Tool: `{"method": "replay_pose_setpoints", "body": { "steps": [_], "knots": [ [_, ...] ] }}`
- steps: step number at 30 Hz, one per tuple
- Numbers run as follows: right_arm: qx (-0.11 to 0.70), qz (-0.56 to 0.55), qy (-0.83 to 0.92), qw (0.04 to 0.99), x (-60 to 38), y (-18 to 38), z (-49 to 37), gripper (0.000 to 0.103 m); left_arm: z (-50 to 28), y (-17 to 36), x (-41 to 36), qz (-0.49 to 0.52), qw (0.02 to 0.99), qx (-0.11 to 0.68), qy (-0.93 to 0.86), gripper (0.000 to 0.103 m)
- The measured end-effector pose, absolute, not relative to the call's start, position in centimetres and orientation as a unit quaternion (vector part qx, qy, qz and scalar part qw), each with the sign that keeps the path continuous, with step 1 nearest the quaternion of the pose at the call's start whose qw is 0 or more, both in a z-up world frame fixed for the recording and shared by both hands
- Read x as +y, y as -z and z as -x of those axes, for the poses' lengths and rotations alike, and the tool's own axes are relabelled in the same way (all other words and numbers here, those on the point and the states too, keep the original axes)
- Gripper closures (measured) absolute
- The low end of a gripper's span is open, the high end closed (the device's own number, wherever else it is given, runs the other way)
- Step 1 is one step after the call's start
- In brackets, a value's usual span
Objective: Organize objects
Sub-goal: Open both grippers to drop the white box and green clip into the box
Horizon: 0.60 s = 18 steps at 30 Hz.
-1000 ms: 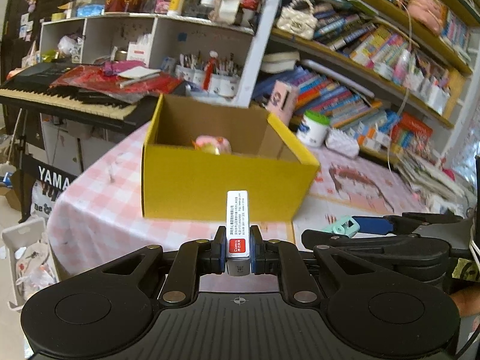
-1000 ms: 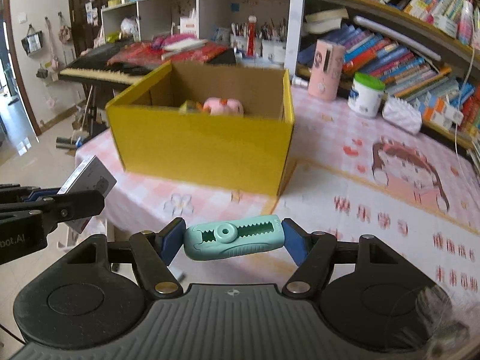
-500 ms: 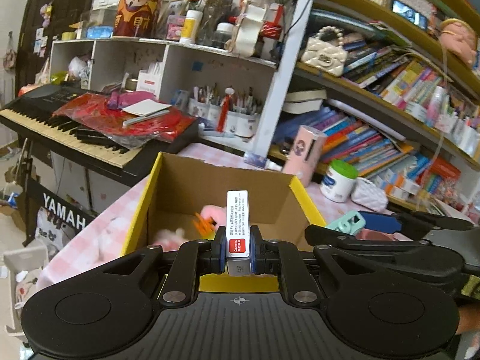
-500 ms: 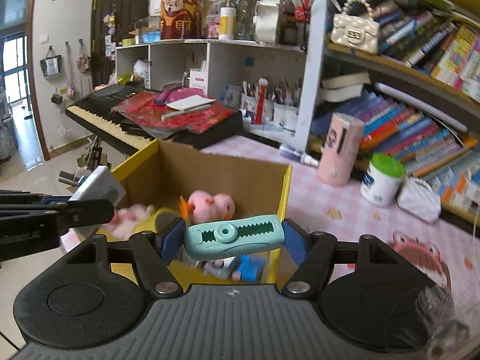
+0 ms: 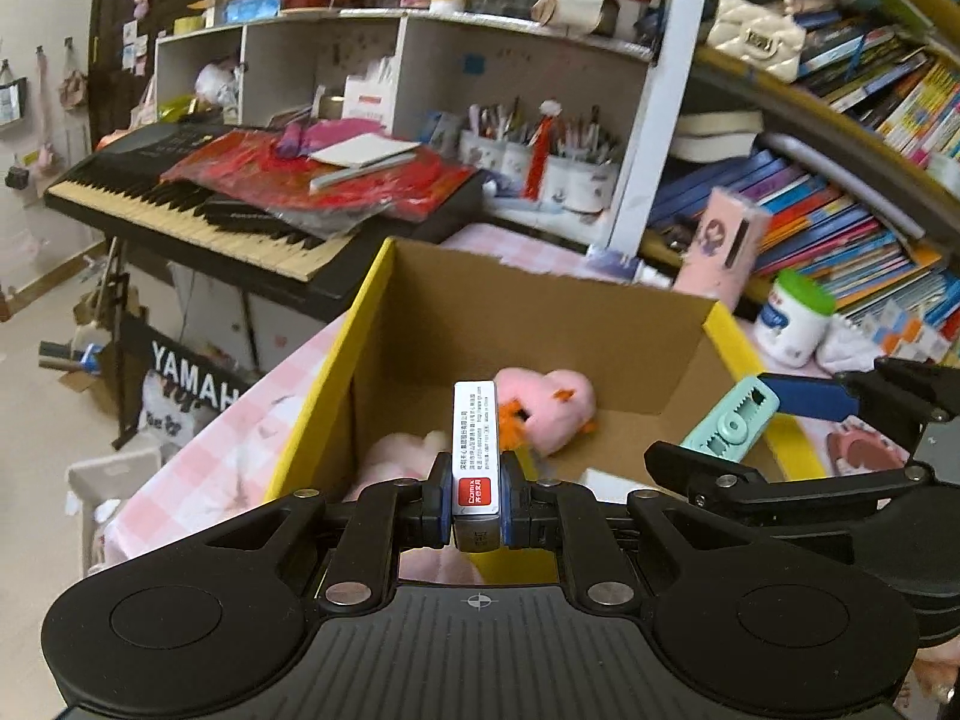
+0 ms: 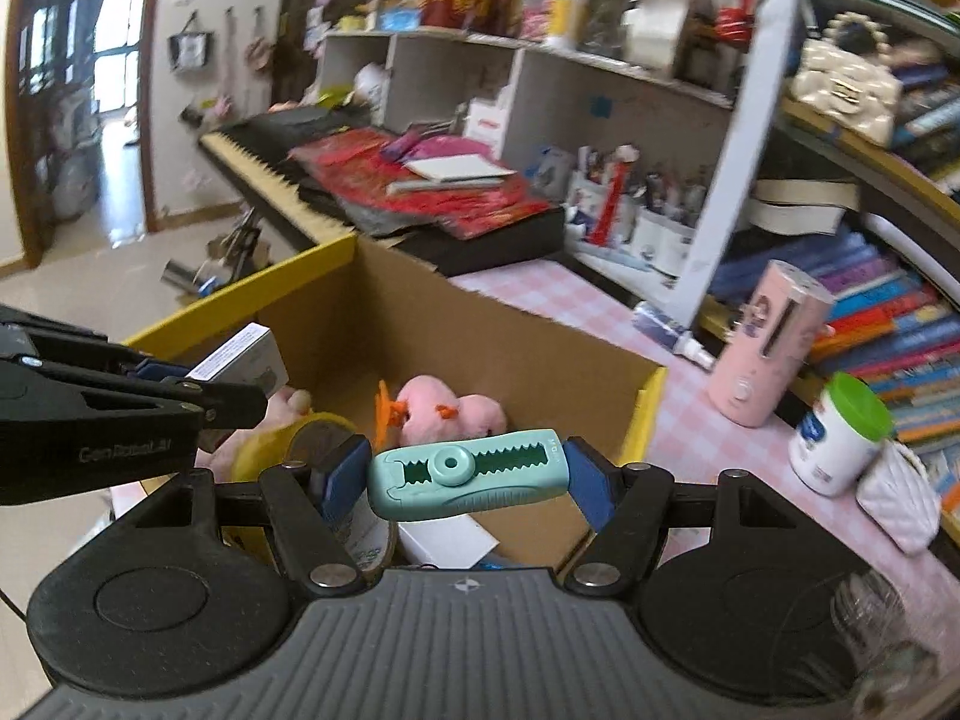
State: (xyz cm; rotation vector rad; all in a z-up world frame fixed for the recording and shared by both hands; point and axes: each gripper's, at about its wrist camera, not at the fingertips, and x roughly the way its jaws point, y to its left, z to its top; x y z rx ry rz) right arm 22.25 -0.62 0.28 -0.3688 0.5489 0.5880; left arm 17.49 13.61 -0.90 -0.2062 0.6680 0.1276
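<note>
Both loads hung over the open yellow cardboard box (image 5: 606,354): the left gripper (image 5: 475,507) clenched a white staple box (image 5: 475,444) pointing forward, the right gripper (image 6: 467,476) pinched a teal clip (image 6: 467,476), probably, crosswise.

Bright daylight from doorway (image 6: 114,54) (left), fisheye-bent edges, motion blur throughout, soft shadows

Cluttered white cubby shelf (image 5: 420,60) against the wall, black keyboard (image 5: 198,210) on its stand under red cloth, crammed bookshelves (image 5: 840,192) to the right, pink checked tablecloth (image 6: 690,414), glossy pale floor (image 6: 90,264), daylight through the doorway (image 6: 114,42)
</note>
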Motion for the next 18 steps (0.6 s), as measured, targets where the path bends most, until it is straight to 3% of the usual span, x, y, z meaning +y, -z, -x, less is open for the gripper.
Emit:
{"method": "replay_pose_setpoints", "body": {
  "steps": [9,14,18],
  "knots": [
    [0.295,0.209,-0.309,0.879,0.7,1.7,-24.6,0.035,-18.4,1.8,13.2,0.069,0.935,0.337,-0.082,0.089],
    [0.306,0.213,-0.315,0.873,1.1,2.2,-25.3,0.035,-18.1,1.6,12.9,0.063,0.937,0.333,-0.08,0.079],
    [0.314,0.219,-0.318,0.867,1.4,2.2,-25.5,0.035,-17.1,0.8,12.8,0.077,0.945,0.311,-0.072,0.064]
  ]
}}
